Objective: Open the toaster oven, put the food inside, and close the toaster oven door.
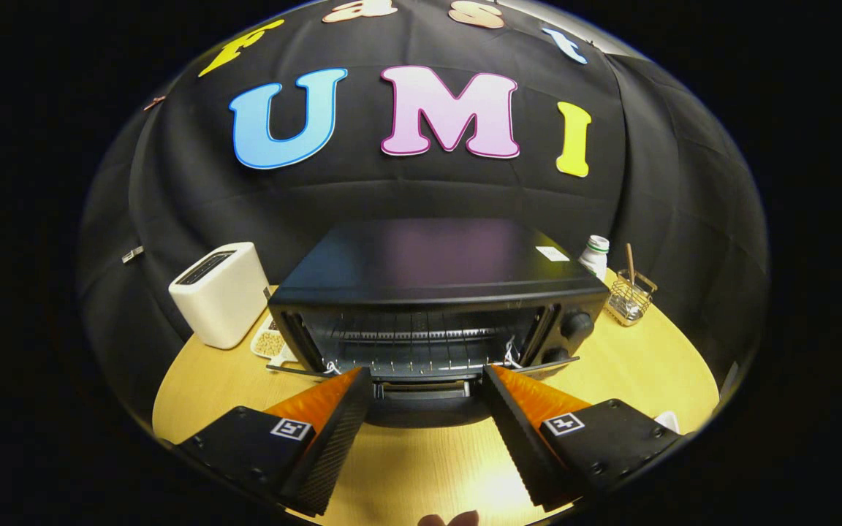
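The claw gapes wide and empty, level before the open toaster oven.

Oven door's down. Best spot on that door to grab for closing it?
Probably the handle, mid-bar, on the door's free front edge. The door hangs open toward the tool, whose fingers are open, and the bar runs crosswise just ahead between them. Come straight in from the front, slightly low, then lift.
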